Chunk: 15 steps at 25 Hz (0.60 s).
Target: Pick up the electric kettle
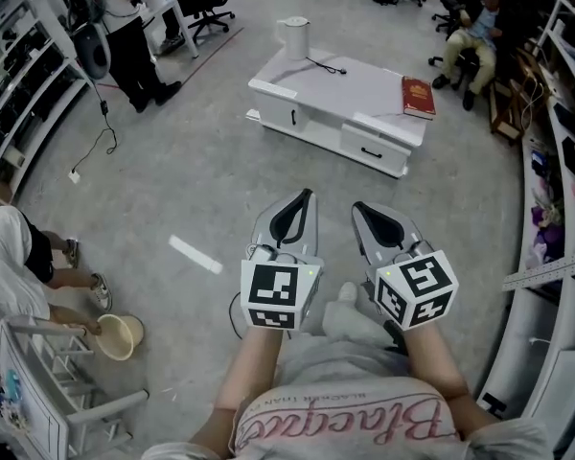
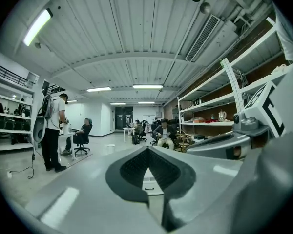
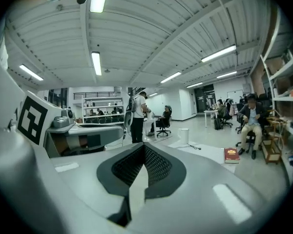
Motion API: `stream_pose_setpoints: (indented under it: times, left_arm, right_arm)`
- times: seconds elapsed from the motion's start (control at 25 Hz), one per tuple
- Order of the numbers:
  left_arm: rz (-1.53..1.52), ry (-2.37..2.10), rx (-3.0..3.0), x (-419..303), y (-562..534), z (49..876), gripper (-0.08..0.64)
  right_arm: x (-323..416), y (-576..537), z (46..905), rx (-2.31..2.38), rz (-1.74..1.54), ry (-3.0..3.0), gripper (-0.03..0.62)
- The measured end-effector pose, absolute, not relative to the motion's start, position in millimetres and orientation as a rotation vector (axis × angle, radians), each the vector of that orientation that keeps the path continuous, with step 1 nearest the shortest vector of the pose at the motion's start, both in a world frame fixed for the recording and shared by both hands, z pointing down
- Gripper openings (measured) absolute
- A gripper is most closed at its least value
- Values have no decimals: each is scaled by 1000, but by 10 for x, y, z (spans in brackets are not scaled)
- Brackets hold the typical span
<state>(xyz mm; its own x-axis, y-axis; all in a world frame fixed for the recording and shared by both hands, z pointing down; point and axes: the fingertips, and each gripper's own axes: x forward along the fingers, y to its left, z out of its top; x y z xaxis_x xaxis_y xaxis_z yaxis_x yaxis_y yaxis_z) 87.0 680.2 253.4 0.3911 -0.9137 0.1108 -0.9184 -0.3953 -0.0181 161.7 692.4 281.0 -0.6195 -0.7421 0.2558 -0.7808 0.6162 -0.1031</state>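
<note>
The white electric kettle [image 1: 295, 36] stands upright on the far left corner of a low white cabinet table [image 1: 350, 89], with a black cord [image 1: 326, 65] lying beside it. In the right gripper view the kettle [image 3: 184, 135] shows small, far ahead and right of the jaws. My left gripper [image 1: 305, 199] and right gripper [image 1: 361, 209] are side by side over the grey floor, well short of the table. Both are shut with nothing between the jaws. The left gripper [image 2: 147, 152] hides the kettle in its own view; the right gripper [image 3: 144, 147] points toward the table.
A red book [image 1: 418, 97] lies on the table's right end. A person stands at the far left [image 1: 129, 36], another sits at the far right [image 1: 474, 32], and a third crouches by a basin [image 1: 120, 335] at the left. Shelving [image 1: 556, 171] lines the right side.
</note>
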Motion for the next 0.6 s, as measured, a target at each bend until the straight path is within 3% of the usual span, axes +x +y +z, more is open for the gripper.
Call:
stream_pose_setpoints:
  times: [0.6]
  left_arm:
    - [213, -1799, 2544, 1365, 5636, 2466, 0]
  right_arm:
    - [1937, 5741, 2834, 1013, 302, -2720, 23]
